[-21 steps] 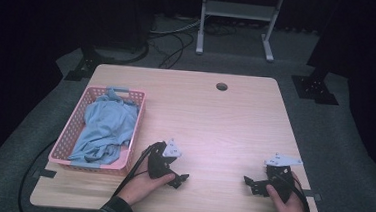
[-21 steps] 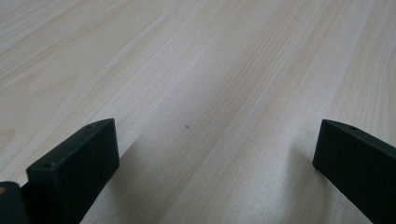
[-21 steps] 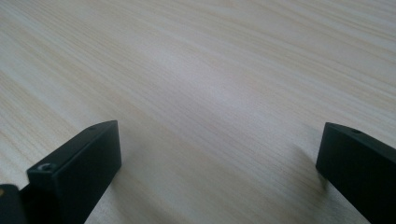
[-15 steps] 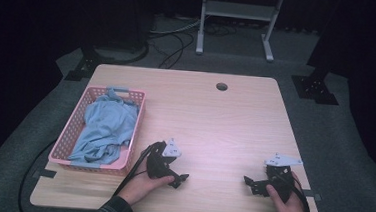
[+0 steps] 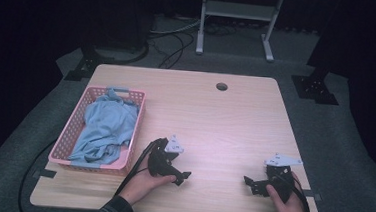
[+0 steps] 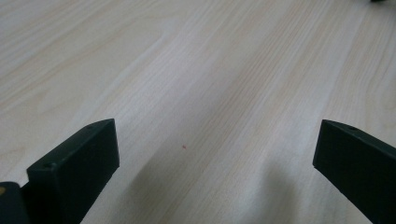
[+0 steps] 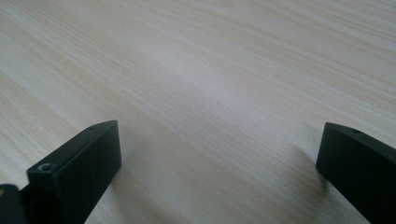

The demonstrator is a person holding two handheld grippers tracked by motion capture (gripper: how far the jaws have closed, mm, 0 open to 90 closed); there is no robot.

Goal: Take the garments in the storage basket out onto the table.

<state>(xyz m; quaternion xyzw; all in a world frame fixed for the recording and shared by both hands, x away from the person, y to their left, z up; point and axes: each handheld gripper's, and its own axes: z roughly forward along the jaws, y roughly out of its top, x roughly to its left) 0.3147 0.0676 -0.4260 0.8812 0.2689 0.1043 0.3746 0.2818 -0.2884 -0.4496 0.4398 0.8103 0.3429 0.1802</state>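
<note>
A pink basket (image 5: 137, 127) stands at the table's left side with a light blue cloth (image 5: 105, 128) crumpled inside it. My left gripper (image 5: 181, 175) rests low on the wooden table (image 5: 225, 123) near the front edge, just right of the basket, held in a hand. Its jaws stand wide open over bare wood in the left gripper view, left gripper (image 6: 215, 163). My right gripper (image 5: 251, 183) sits near the front right corner, held in the other hand. Its jaws are wide open too, with nothing between them, right gripper (image 7: 217, 163).
A round cable hole (image 5: 221, 86) lies near the table's far edge. A black cable (image 5: 31, 175) trails off the front left side. Beyond the table stand a white metal frame (image 5: 237, 19) and dark stand bases on grey carpet.
</note>
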